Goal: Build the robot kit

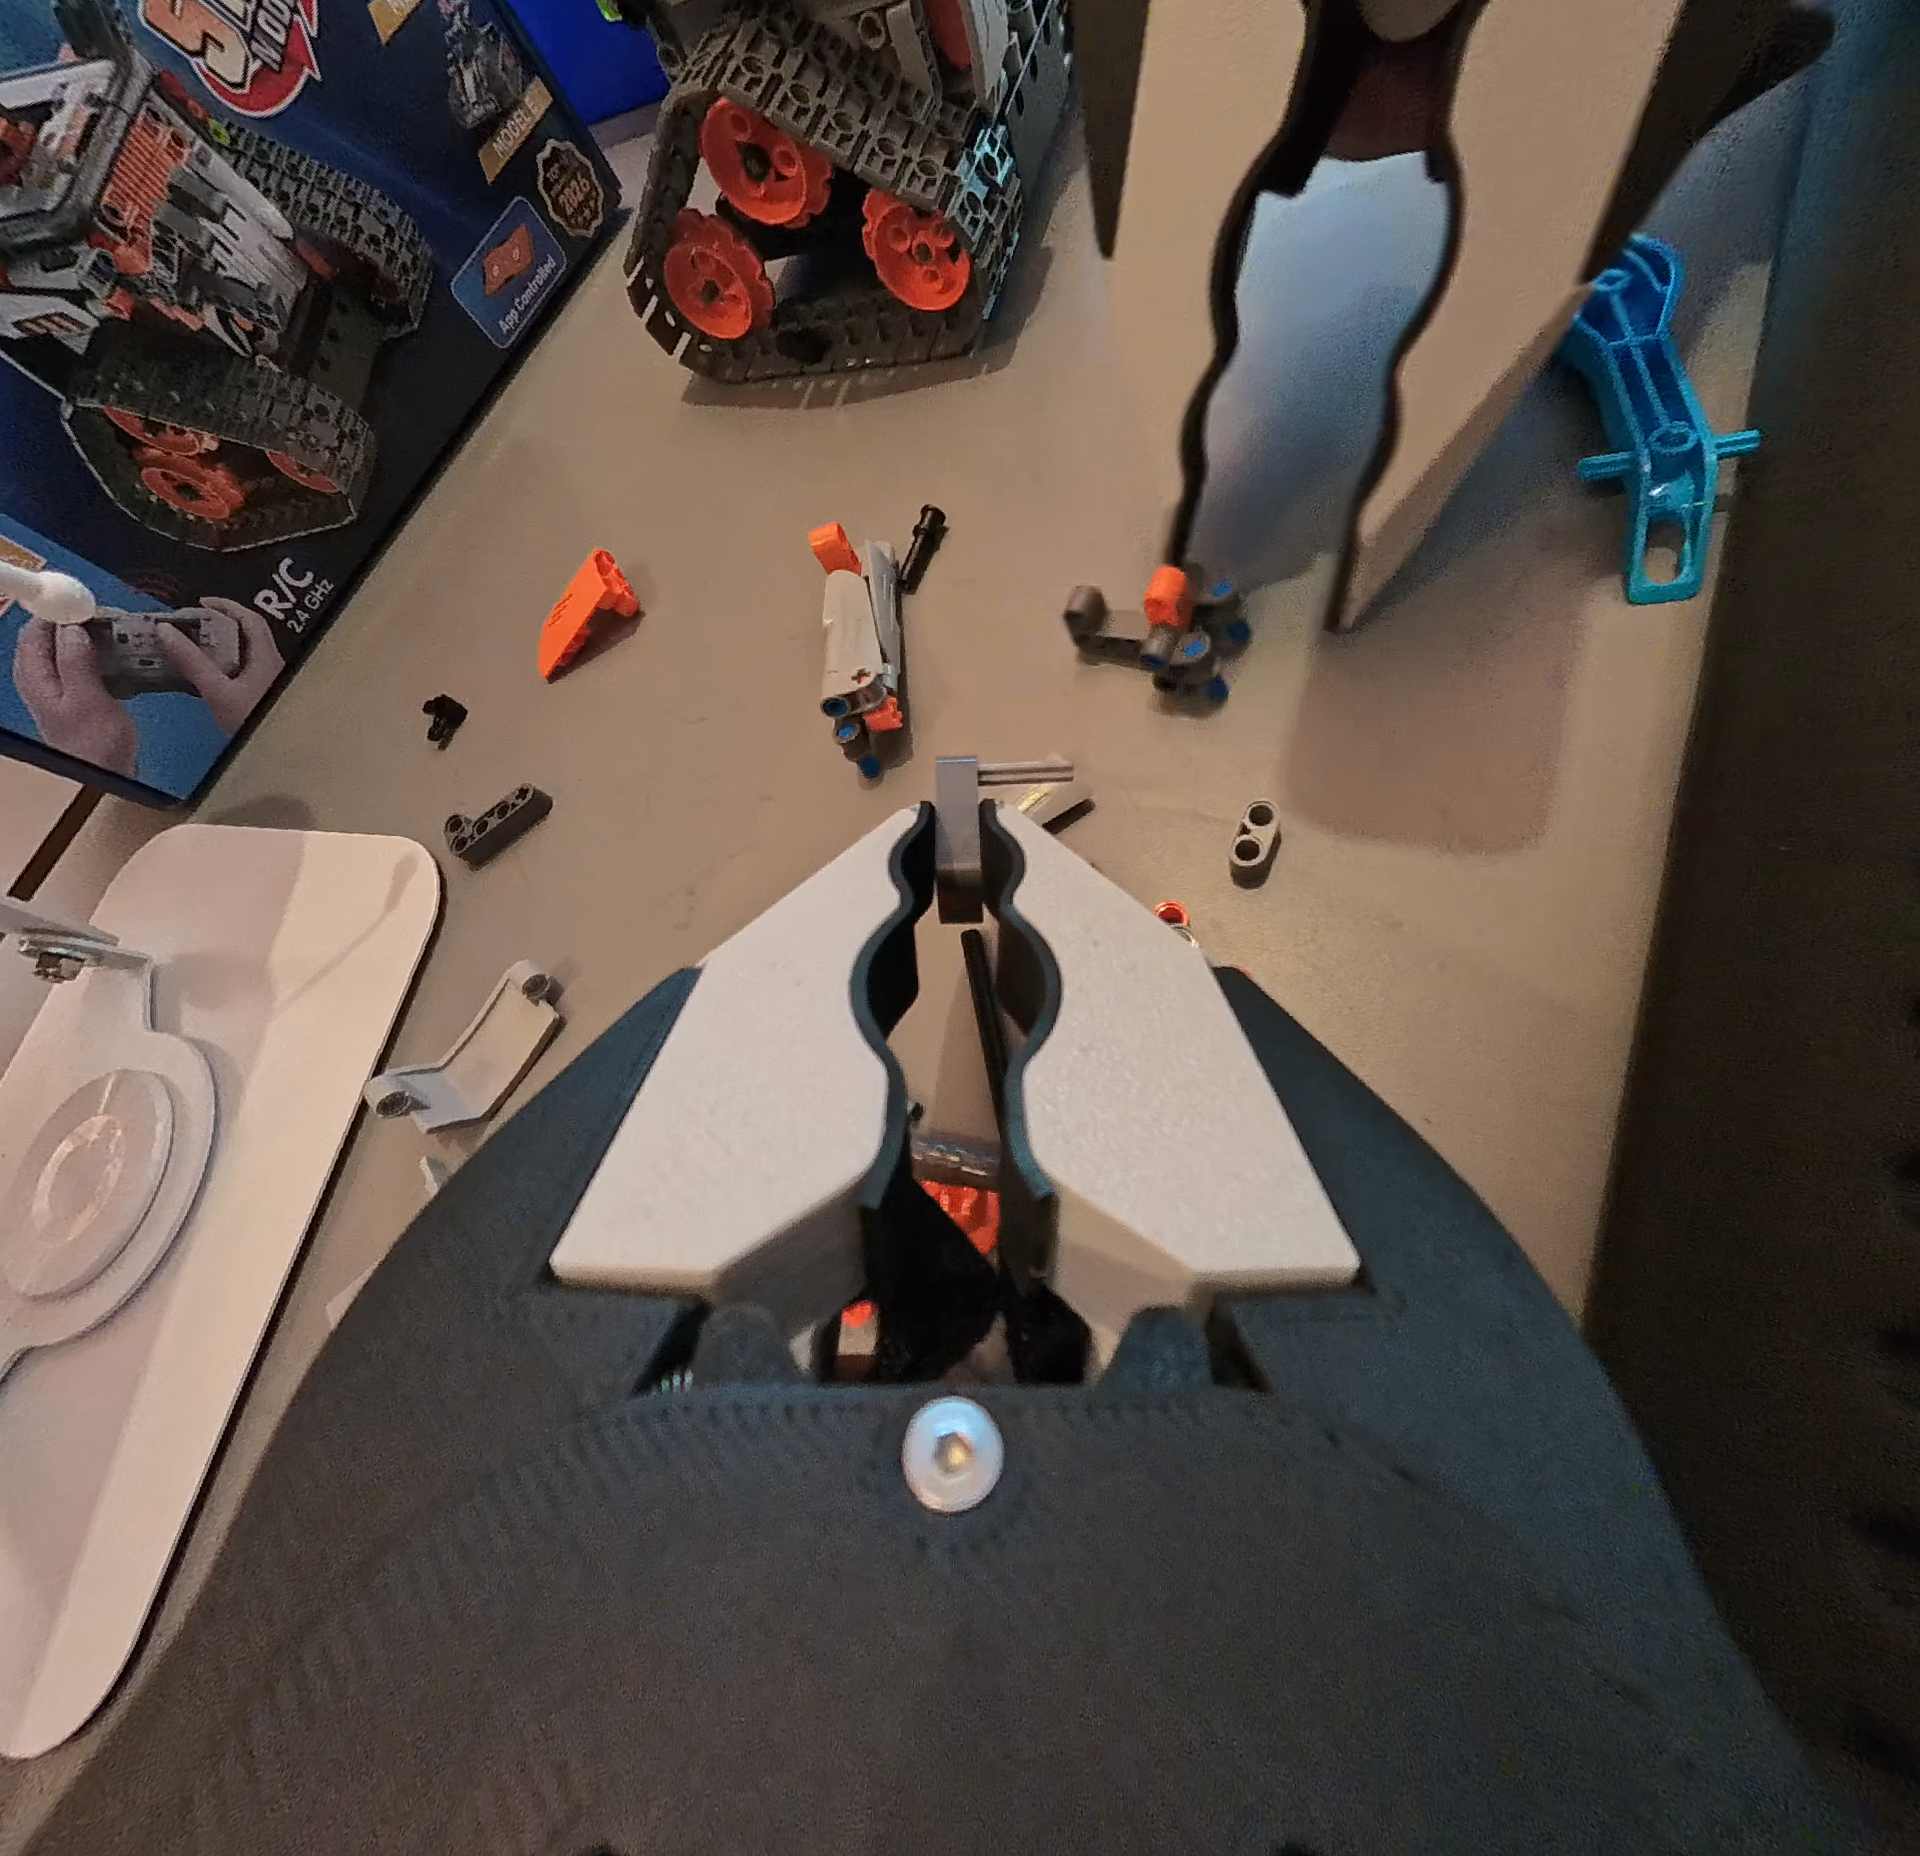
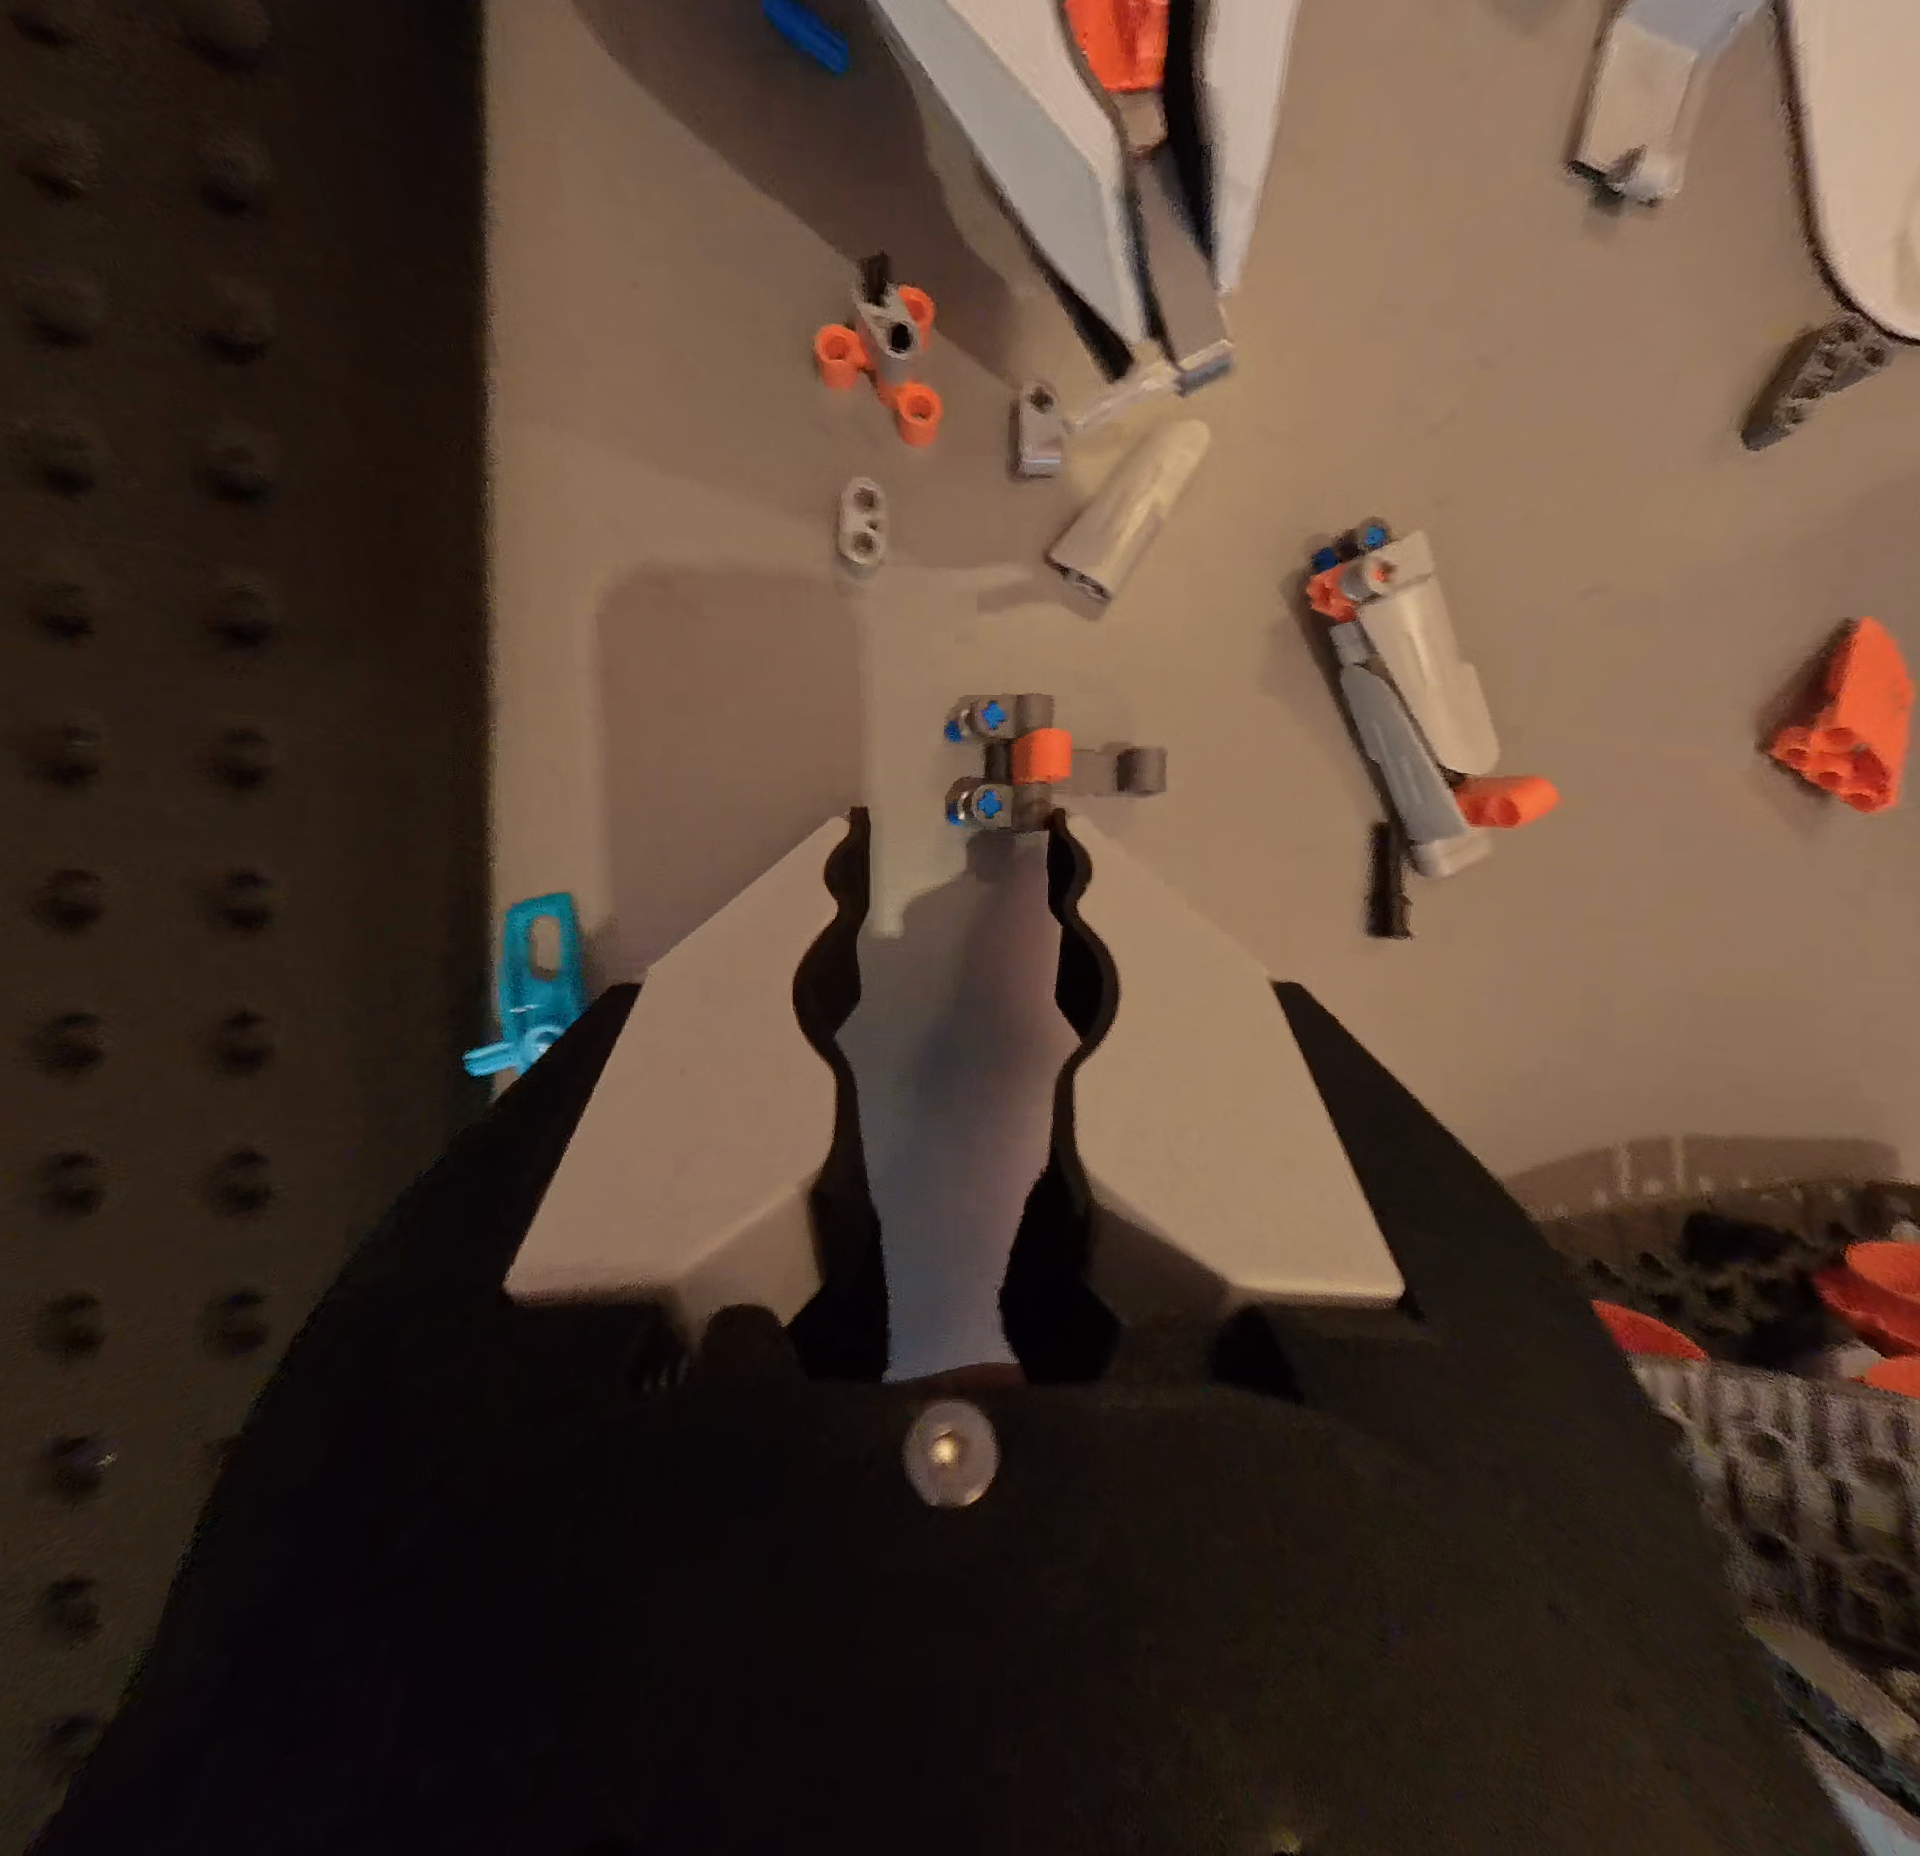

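Observation:
My left gripper (image 1: 958, 832) is shut on a narrow grey brick piece (image 1: 956, 783) that sticks out past its tips, low over the beige table (image 1: 675, 456). It also shows at the top of the right wrist view (image 2: 1169, 336), gripping the same piece (image 2: 1184, 289). My right gripper (image 2: 956, 824) is open and empty, tips down at the table. A small grey assembly with an orange sleeve and blue pins (image 2: 1023, 762) lies just beyond its tips, by the right finger. In the left wrist view the right gripper (image 1: 1259, 585) stands beside that assembly (image 1: 1164, 627).
A tracked brick vehicle (image 1: 831, 175) and its box (image 1: 208, 300) stand at the back. Loose parts lie around: an orange wedge (image 1: 587, 611), a grey-white assembly (image 1: 862, 643), a two-hole connector (image 1: 1255, 842), a blue tool (image 1: 1652, 404). A white board (image 1: 260, 1027) lies left, a dark studded baseplate (image 2: 208, 767) at the side. One gripper's finger ends stand about 9 cm off the other's.

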Demonstrator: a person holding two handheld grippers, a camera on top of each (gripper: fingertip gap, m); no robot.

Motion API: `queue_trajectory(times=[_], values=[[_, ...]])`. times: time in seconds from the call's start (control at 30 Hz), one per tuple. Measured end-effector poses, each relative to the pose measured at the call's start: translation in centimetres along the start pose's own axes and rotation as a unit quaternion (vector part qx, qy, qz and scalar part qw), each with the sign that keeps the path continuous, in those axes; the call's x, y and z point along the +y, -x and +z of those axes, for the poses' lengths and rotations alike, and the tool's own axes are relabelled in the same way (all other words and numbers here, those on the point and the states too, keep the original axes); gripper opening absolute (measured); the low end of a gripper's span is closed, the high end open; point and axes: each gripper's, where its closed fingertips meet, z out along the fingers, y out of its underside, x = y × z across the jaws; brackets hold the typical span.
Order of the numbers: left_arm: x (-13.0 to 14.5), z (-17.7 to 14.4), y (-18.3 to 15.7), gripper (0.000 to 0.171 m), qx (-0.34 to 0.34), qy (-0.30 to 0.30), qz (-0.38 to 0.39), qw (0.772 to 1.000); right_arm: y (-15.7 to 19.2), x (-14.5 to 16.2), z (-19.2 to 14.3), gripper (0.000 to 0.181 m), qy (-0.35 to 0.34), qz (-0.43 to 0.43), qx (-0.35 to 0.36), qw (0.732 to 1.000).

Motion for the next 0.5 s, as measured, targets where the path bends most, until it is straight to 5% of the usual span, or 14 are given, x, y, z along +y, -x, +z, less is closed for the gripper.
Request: queue_trajectory(times=[0.1,0.5], values=[[0.2,0.1,0.0,0.006,0.001,0.004,0.0,1.0,1.6,-1.3,-0.2,0.035,-0.036,-0.004,-0.042,0.998],[-0.5,0.7,-1.4,0.006,0.024,0.005,0.003,1.0,-0.5,-1.8,-0.9,0.027,-0.082,-0.051,0.023,0.995]])
